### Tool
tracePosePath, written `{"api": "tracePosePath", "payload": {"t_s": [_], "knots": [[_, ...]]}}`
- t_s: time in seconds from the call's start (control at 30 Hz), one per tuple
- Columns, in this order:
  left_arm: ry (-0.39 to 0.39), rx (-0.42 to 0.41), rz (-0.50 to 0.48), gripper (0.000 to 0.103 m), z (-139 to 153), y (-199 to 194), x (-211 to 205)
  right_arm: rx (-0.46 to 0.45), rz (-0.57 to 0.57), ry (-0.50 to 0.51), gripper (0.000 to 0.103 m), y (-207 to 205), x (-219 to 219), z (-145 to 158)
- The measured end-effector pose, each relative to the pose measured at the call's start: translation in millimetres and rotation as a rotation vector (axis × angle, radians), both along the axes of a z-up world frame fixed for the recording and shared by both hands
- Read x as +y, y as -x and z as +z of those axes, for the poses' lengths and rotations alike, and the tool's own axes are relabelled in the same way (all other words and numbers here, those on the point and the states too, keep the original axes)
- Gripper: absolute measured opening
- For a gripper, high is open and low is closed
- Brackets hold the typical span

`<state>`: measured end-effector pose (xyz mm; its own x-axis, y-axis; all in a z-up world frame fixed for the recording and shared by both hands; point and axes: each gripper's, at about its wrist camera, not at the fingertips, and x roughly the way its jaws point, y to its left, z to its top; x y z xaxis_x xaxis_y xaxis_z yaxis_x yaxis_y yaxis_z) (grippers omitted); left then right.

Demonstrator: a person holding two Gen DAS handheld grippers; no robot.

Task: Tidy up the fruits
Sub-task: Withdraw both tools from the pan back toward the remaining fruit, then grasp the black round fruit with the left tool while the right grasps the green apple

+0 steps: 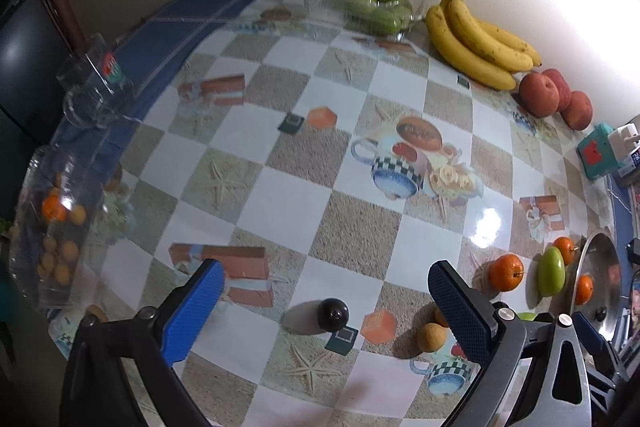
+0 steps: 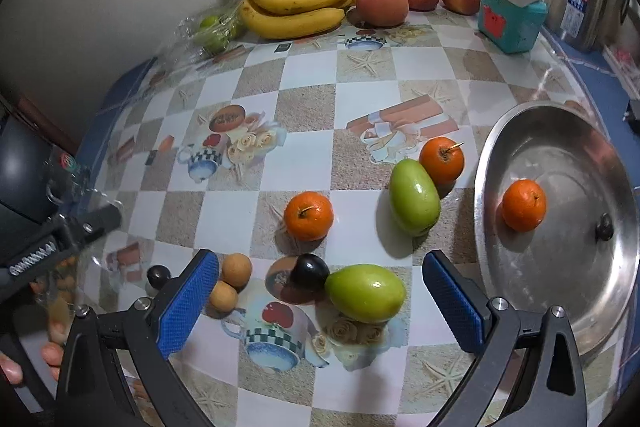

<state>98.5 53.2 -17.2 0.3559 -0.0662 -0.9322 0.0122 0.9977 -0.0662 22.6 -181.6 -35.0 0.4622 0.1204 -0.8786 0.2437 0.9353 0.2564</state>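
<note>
Both tools hang wide apart and empty over the fruit-strewn checkered desk [image 2: 304, 75].

The right tool [image 2: 320, 291] faces a smooth green oval fruit [image 2: 366, 293] lying on the desk beside a small dark plum [image 2: 309, 269]; it looks firm, glossy and likely slippery, so grip across its narrow middle. The left tool [image 1: 326, 303] faces a small dark round fruit [image 1: 333, 313], light and prone to roll. The clear glass containers at the left are blurred; their contents are hard to name.
</note>
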Motion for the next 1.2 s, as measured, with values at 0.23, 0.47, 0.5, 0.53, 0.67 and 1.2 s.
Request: {"api": "tracePosePath", "payload": {"t_s": [0.23,0.47,0.5,0.53,0.67,1.2], "knots": [[0.057,0.065,-0.007,0.101,-19.8,2.3,-7.5,0.032,-0.044,0.005,0.101,1.9,-9.3,-5.8],[0.071,0.119,-0.009,0.081,-35.8,3.4,-10.4,0.077,-0.064,-0.014,0.082,6.7,-13.1,-14.8],[0.079,0.133,-0.005,0.080,-38.8,3.2,-9.4,0.084,-0.064,-0.016,0.077,7.1,-13.0,-16.4],[0.083,0.138,-0.001,0.075,-40.3,2.9,-8.4,0.098,-0.064,-0.024,0.072,7.4,-12.6,-19.3],[0.072,0.156,0.015,0.070,-46.4,3.0,-4.7,0.126,-0.061,-0.015,0.066,7.0,-10.3,-26.0],[0.091,0.221,0.064,0.047,-68.9,-0.9,-2.6,0.197,-0.103,-0.073,0.061,8.2,-27.8,-46.4]]}}
